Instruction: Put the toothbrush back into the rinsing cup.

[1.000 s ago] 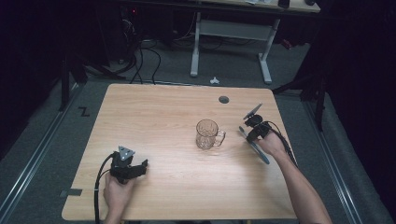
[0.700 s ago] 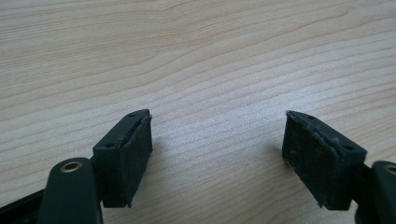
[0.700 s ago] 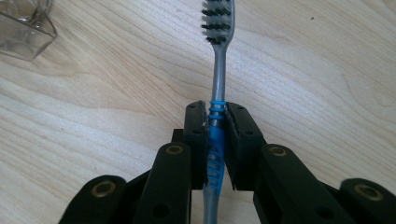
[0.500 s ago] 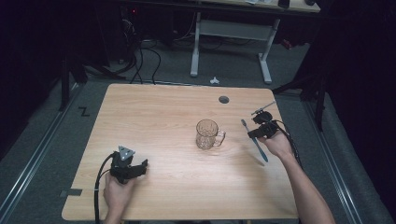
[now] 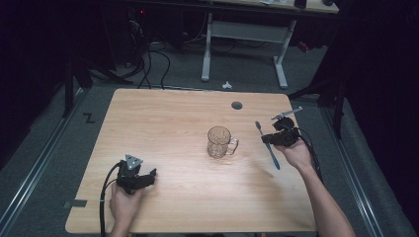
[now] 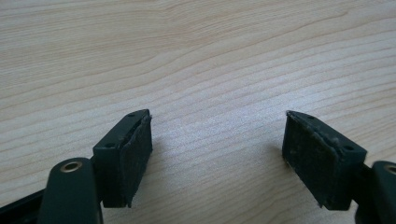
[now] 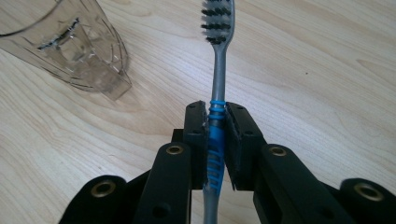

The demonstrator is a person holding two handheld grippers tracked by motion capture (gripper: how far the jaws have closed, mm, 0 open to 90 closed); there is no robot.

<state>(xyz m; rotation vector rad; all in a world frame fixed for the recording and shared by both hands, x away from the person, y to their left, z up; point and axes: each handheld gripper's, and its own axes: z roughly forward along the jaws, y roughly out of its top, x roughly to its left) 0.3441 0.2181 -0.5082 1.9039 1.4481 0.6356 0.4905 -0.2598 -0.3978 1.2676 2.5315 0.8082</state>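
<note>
A clear glass mug [image 5: 220, 142] with a handle stands near the middle of the wooden table [image 5: 163, 123]; its wall also appears at the top left of the right gripper view [image 7: 79, 51]. To the mug's right, my right gripper [image 5: 269, 138] is lifted off the table and shut on a grey and blue toothbrush [image 5: 267, 145]. The jaws clamp the blue grip section, and the bristled head [image 7: 217, 21] points away from the camera. My left gripper [image 5: 148, 175] rests at the front left of the table, its pads [image 6: 135, 156] wide apart with bare wood between them.
A round cable hole [image 5: 236, 105] is in the table's far edge. Behind the table stand a white desk frame [image 5: 242, 44] and floor cables [image 5: 148, 59]. A cable [image 5: 104, 197] trails from the left gripper over the front edge.
My right gripper has risen with the toothbrush and shifted toward the far right of the table. The left gripper has stayed put.
</note>
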